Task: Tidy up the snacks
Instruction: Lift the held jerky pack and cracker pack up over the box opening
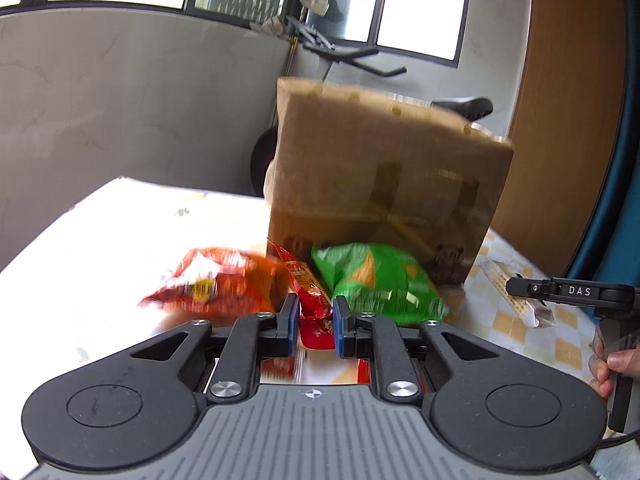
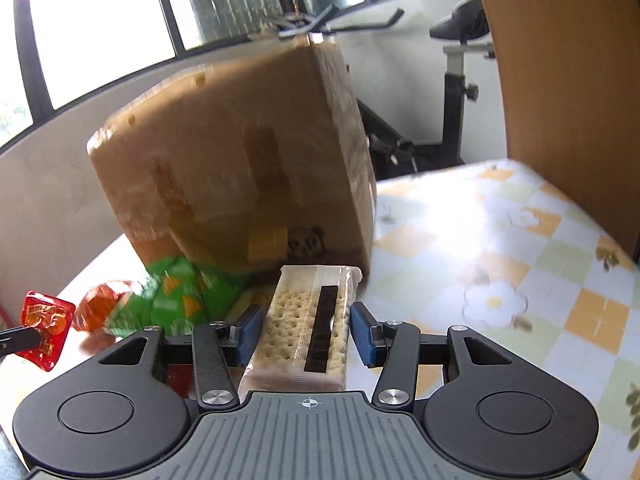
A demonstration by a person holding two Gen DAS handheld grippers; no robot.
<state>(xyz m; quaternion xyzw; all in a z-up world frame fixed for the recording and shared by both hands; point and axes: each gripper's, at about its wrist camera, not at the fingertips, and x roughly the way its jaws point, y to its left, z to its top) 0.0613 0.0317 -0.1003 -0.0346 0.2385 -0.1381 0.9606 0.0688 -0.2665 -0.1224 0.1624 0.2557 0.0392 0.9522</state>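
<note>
Sunlit worktop (image 2: 520, 216), cardboard box (image 2: 240, 152) behind: left gripper (image 1: 316, 320), jaws pinched on light, crinkly red packet (image 1: 316, 320); right gripper (image 2: 306, 336), jaws part-open clamping brittle cracker pack (image 2: 308, 320) broadside—hold gently at edges.

Cardboard box (image 2: 240, 152): matt brown corrugated board, strips of glossy tape across its face.
Green snack bag (image 1: 376, 280): glossy plastic film, crinkled.
Orange snack bag (image 1: 216, 280): glossy film, creased.
Red sachet (image 1: 310, 300): shiny foil-like plastic.
Cracker pack (image 2: 308, 320): clear, smooth plastic wrap over dry, pitted biscuits.
Tablecloth (image 2: 500, 248): smooth, slightly sheened sheet, printed checks and flowers.
Left gripper (image 1: 316, 322) and right gripper (image 2: 306, 332): matt black plastic arms, bright metal screw heads, ribbed grey housing, textured blue pads.
Panel (image 2: 560, 80): wood-look, smooth, satin.
</note>
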